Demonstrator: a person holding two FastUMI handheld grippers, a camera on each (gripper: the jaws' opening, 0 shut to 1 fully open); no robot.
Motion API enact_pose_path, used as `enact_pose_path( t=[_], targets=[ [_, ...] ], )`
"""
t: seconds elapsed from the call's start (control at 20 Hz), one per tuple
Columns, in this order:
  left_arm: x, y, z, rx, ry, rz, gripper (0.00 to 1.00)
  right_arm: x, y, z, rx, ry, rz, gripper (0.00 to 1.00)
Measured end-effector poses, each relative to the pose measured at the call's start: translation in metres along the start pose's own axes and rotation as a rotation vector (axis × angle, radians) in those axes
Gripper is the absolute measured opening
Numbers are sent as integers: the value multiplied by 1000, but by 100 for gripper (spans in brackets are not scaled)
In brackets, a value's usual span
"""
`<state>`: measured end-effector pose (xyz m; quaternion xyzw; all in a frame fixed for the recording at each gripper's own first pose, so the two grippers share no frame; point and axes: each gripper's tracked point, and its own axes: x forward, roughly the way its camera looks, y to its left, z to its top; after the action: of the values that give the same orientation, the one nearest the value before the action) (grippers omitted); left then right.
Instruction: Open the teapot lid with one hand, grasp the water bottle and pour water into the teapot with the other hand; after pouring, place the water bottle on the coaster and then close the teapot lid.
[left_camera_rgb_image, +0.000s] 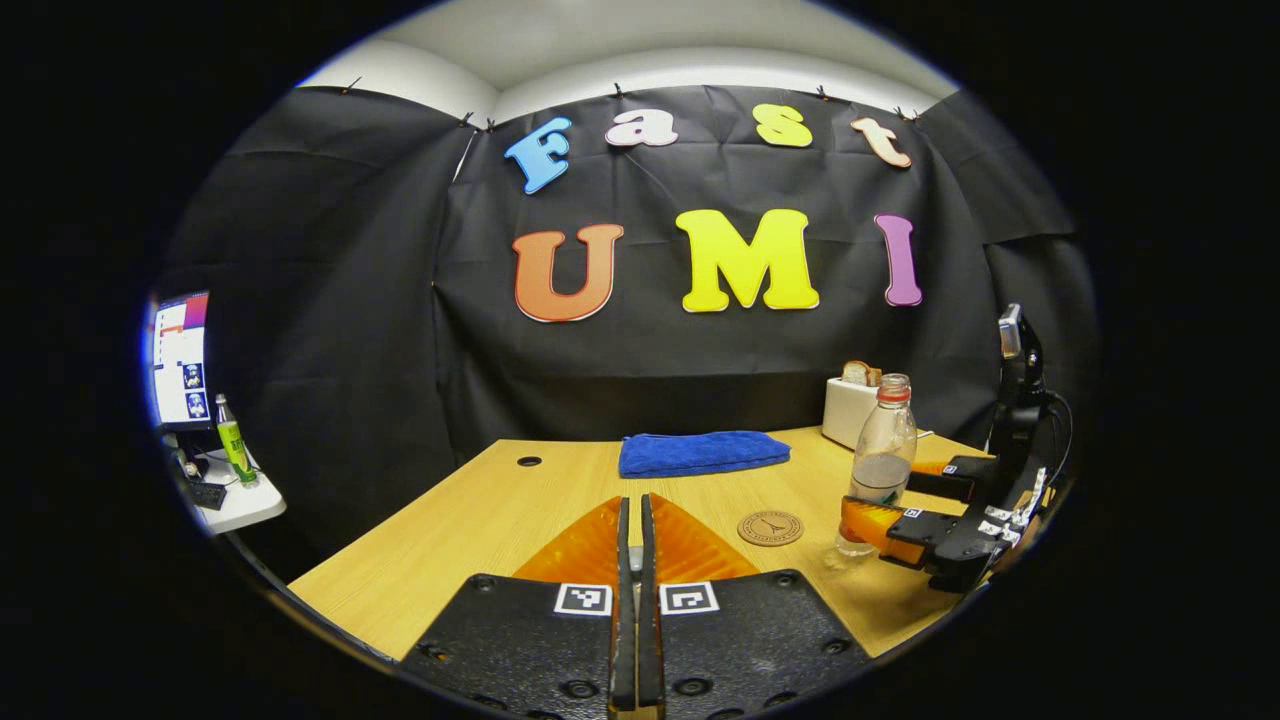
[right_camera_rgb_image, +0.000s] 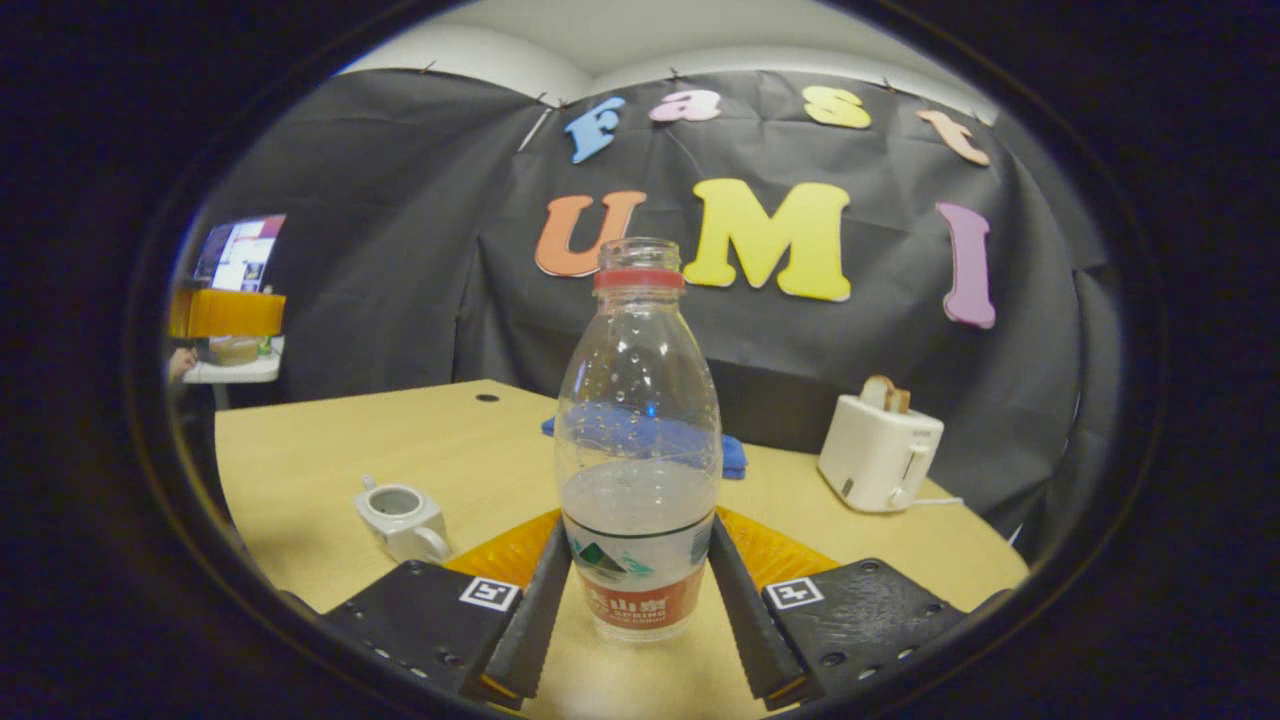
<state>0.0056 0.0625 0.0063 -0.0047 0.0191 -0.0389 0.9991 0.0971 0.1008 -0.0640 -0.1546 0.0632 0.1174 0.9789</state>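
Observation:
The water bottle (right_camera_rgb_image: 640, 420), clear, capless and partly filled, stands upright on the wooden table (right_camera_rgb_image: 330, 440). My right gripper (right_camera_rgb_image: 640, 530) is closed on its lower sides, one finger on each side. In the left gripper view the bottle (left_camera_rgb_image: 885, 440) and right gripper (left_camera_rgb_image: 900, 505) are at the right, just right of the round coaster (left_camera_rgb_image: 770, 527). The white teapot (right_camera_rgb_image: 400, 518) sits lidless at the left. My left gripper (left_camera_rgb_image: 633, 505) hangs above the table, closed, with a small pale bit in the slit, which I take for the teapot lid.
A blue folded cloth (left_camera_rgb_image: 700, 452) lies at the back of the table. A white toaster (right_camera_rgb_image: 878, 450) with bread stands at the back right. A side table with a monitor (left_camera_rgb_image: 180, 360) and a green bottle (left_camera_rgb_image: 235, 440) stands beyond the left edge.

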Motion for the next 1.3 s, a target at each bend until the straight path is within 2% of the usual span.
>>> enact_pose_path(
  t=[0.25,0.4,0.65,0.8,1.0,1.3],
  targets=[
    [-5,20,7,-24,-9,2,4,-9,12,13,-307,42,-28,74],
    [-5,28,7,-45,-4,6,4,-4,29,-3,-441,114,-11,75],
    [-4,24,-2,-39,34,-15,4,4,25,-27,-672,176,-66,75],
    [-2,30,-5,-28,43,-17,3,14,22,-40,-771,216,-77,74],
    [3,33,-13,-41,68,-21,4,14,20,-36,-990,208,-129,75],
    [4,39,-16,-47,79,-20,4,25,31,-27,-1191,177,-106,75]
  ],
)
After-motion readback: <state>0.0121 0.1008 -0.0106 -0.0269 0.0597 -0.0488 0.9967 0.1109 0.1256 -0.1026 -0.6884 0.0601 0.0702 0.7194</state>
